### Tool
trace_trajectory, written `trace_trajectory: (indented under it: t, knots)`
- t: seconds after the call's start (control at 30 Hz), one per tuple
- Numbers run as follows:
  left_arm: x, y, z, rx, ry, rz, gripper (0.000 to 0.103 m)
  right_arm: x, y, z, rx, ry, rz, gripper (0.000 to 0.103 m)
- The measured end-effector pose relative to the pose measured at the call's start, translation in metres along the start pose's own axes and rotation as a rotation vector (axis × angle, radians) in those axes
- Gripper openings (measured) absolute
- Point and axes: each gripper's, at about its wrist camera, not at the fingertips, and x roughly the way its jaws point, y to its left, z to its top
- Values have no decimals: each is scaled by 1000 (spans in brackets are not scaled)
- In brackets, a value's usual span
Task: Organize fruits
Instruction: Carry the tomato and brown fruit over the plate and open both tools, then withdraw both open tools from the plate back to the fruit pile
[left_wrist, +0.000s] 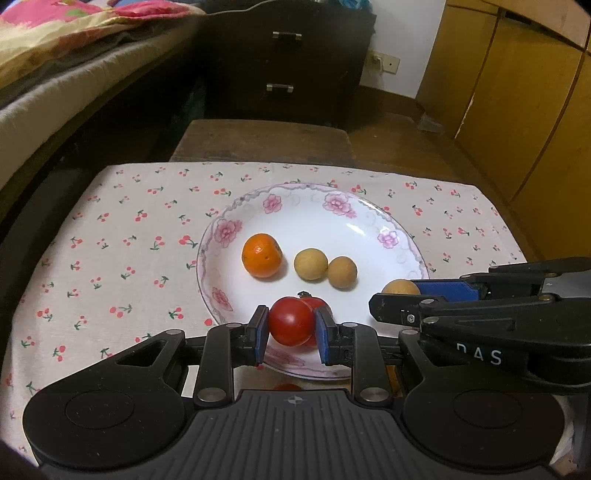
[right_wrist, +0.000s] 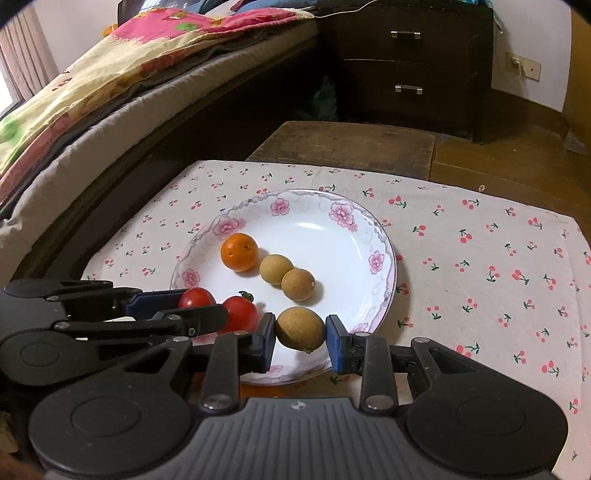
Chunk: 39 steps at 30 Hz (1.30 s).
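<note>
A white floral plate (left_wrist: 314, 218) (right_wrist: 314, 229) sits on a cherry-print cloth. In it lie an orange (left_wrist: 261, 254) (right_wrist: 239, 252), two tan longans (left_wrist: 310, 264) (right_wrist: 276, 268) and a second red tomato (left_wrist: 320, 303) (right_wrist: 240, 314). My left gripper (left_wrist: 291, 334) is shut on a red tomato (left_wrist: 290, 321) (right_wrist: 195, 297) over the plate's near rim. My right gripper (right_wrist: 301, 341) is shut on a tan longan (right_wrist: 300, 329) (left_wrist: 399, 287) at the plate's near right rim. Each gripper shows in the other's view, side by side.
The cherry-print cloth (left_wrist: 110, 258) (right_wrist: 498, 277) covers the table. A dark wooden stool (left_wrist: 266, 142) (right_wrist: 343, 142) stands behind it. A bed (right_wrist: 110, 92) lies to the left, a dark drawer chest (left_wrist: 284, 55) (right_wrist: 406, 62) behind, yellow cabinets (left_wrist: 517, 110) at the right.
</note>
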Motion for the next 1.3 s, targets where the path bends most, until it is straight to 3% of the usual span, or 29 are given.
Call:
trace_trajectory:
  t: [0.8,1.3]
  knots:
    - [-12,0,2,-13,-26,-2,40,-11,0,2,4,-31,-4,34]
    - [-37,0,-13,-9,-39,-17,48,-34,14,-18,-6,-15,-9,35]
